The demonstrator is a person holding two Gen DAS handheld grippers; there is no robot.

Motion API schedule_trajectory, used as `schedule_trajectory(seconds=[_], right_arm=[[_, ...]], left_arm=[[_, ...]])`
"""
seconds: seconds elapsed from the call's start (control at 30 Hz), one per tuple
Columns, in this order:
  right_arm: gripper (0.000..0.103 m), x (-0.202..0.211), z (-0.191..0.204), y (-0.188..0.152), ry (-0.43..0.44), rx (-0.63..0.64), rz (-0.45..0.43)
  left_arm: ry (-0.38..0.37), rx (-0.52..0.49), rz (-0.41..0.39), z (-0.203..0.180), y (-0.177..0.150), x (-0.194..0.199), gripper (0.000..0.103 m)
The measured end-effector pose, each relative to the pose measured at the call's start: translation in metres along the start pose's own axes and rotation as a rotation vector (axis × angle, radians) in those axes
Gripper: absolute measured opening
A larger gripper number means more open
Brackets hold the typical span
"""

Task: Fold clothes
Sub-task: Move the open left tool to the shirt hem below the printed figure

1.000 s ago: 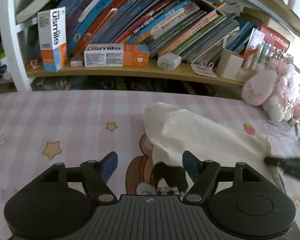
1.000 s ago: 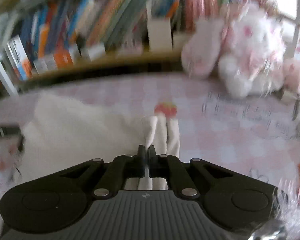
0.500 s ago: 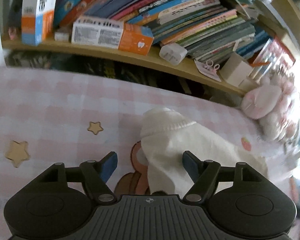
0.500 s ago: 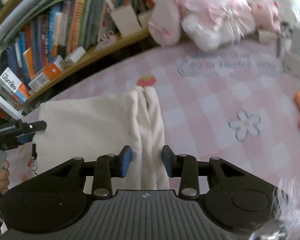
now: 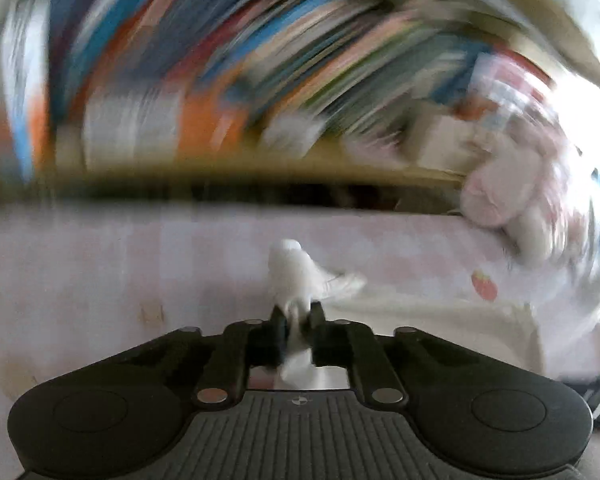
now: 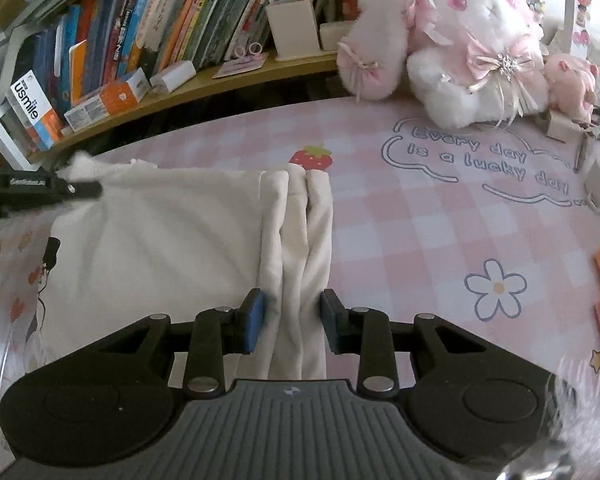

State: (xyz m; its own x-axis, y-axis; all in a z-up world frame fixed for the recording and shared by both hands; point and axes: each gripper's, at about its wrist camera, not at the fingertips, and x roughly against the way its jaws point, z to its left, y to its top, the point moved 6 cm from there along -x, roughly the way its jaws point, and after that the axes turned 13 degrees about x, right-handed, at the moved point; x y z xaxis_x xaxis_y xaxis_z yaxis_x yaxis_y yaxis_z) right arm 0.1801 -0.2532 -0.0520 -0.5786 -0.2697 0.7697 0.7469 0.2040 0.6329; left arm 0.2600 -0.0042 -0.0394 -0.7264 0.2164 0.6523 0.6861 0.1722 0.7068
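The cream garment (image 6: 160,232) lay limp on the pink checked surface (image 6: 420,220). The left hand-held gripper (image 5: 298,320) pinched its soft corner; the right hand-held gripper (image 6: 292,316) straddled bunched folds, jaws apart.

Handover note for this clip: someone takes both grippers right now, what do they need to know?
Left gripper: shut on a far corner of the cream garment, lifting it; that view is motion-blurred.
Right gripper: open, fingers either side of the bunched right edge, not clamping.
The garment lies on the pink checked table cover, partly folded, with pleats gathered along its right side.
Left to do: probably carry the held corner across, then flatten.
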Motion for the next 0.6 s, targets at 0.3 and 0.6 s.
schedule_trajectory(seconds=[0.3, 0.6], right_arm=[[0.030, -0.002, 0.003, -0.001, -0.018, 0.042, -0.009], [0.030, -0.001, 0.005, -0.001, -0.027, 0.046, -0.022]], left_arm=[[0.043, 0.288, 0.099, 0.045, 0.014, -0.032, 0.076], [0.040, 0.336, 0.020, 0.063, 0.018, 0.033, 0.077]])
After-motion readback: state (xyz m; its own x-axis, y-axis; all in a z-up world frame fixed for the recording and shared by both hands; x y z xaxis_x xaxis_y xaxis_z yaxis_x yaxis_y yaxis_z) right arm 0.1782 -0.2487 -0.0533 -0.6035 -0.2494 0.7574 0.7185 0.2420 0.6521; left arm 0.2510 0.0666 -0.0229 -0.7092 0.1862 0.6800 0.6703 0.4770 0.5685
